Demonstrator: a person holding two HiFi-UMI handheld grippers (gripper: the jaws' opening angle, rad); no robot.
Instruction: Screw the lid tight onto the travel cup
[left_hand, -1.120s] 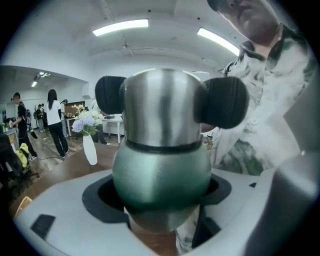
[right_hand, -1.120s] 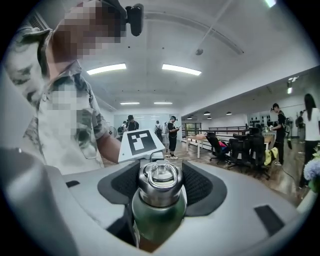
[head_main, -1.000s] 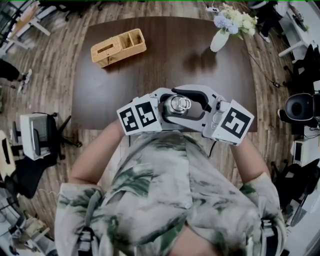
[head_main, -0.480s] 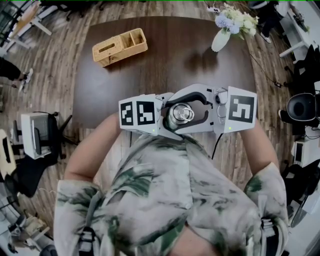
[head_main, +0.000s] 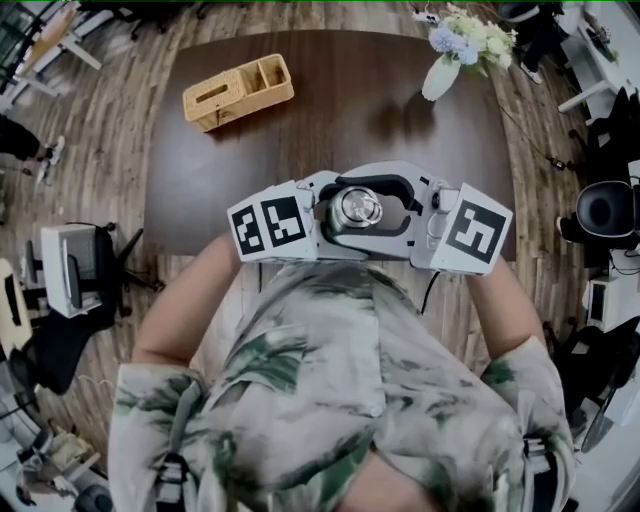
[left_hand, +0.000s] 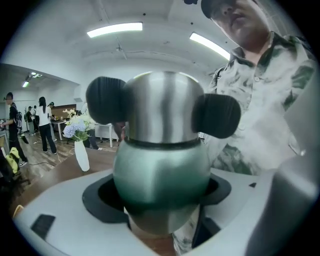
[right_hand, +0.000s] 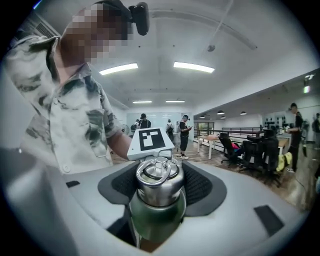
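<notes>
The travel cup has a green body (left_hand: 160, 172) and a steel lid (head_main: 355, 207) with a ring on top (right_hand: 156, 170). It is held upright above the near edge of the dark table (head_main: 330, 130), close to the person's chest. My left gripper (left_hand: 160, 202) is shut on the green body, low down. My right gripper (right_hand: 159, 186) is shut on the steel lid, with its black pads (left_hand: 106, 100) pressing on both sides. In the head view, the white jaws ring the lid, with the left gripper (head_main: 340, 228) under the right gripper (head_main: 360, 205).
A wicker box (head_main: 238, 92) lies at the table's far left. A white vase of flowers (head_main: 440, 78) stands at the far right. Office chairs (head_main: 70, 270) stand on the wooden floor to the left, and people stand in the room behind.
The right gripper's marker cube has tilted round and the left one has tilted too, so the grippers have twisted about the cup. The cup has stayed in nearly the same place.
</notes>
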